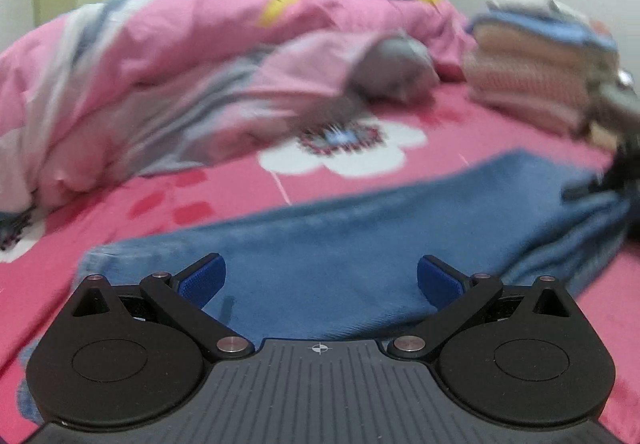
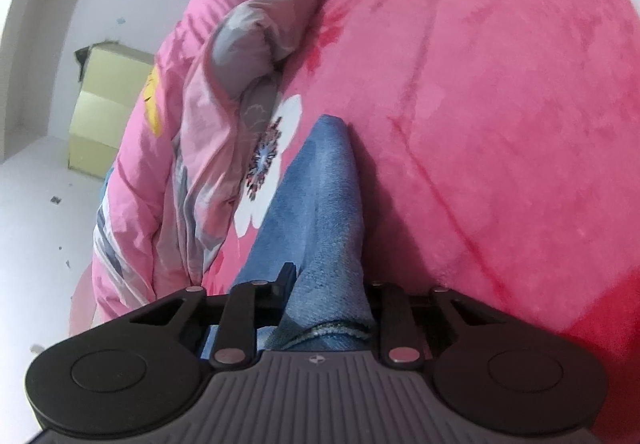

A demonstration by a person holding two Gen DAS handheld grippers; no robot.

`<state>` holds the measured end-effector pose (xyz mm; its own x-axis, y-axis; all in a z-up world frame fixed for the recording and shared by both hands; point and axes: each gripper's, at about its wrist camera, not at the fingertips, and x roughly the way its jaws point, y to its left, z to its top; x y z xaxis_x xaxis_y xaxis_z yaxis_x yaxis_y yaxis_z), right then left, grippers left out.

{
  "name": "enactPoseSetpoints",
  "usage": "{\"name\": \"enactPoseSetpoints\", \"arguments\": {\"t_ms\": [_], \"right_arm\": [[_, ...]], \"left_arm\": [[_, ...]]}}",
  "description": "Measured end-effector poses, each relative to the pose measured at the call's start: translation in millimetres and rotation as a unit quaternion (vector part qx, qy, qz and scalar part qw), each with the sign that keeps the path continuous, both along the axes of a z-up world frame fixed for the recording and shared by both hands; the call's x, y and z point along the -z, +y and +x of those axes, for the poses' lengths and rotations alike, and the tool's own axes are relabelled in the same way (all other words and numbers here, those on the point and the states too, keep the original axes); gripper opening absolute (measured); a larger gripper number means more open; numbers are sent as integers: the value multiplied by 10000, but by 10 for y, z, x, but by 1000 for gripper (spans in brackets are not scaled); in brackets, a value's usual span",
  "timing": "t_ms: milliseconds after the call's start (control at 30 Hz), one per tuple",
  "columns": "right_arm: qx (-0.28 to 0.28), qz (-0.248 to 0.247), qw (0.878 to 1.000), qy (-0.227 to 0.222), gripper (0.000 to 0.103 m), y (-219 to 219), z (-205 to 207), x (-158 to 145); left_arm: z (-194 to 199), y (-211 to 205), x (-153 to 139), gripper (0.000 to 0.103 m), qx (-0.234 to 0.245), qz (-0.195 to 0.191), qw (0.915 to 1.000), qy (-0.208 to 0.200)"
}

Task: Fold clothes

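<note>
Jaws of right gripper (image 2: 328, 300) pinched on blue fleecy garment (image 2: 320, 212), presumably to lift for folding; left gripper (image 1: 321, 280) spread wide over same cloth, nothing clamped.

Left view motion-blurred; right sharper; even indoor light, fisheye-bent edges.

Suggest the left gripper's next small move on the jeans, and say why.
Probably close the left gripper on the jeans. Its jaws stand open just over the denim, gripping nothing, while the right gripper has denim bunched between its jaws, so a second hold seems needed before folding.
</note>
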<state>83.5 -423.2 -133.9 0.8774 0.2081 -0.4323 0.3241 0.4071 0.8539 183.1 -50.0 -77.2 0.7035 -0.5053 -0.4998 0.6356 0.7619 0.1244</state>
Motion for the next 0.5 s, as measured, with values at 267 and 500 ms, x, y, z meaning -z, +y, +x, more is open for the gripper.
{"name": "enactPoseSetpoints", "arguments": {"t_ms": [267, 500], "right_arm": [[-302, -745, 9952, -566, 16, 100, 37, -365], [-369, -809, 9944, -577, 16, 90, 34, -334]], "left_arm": [[55, 48, 92, 103, 35, -66, 9996, 256], [44, 40, 100, 103, 68, -43, 9997, 216]]}}
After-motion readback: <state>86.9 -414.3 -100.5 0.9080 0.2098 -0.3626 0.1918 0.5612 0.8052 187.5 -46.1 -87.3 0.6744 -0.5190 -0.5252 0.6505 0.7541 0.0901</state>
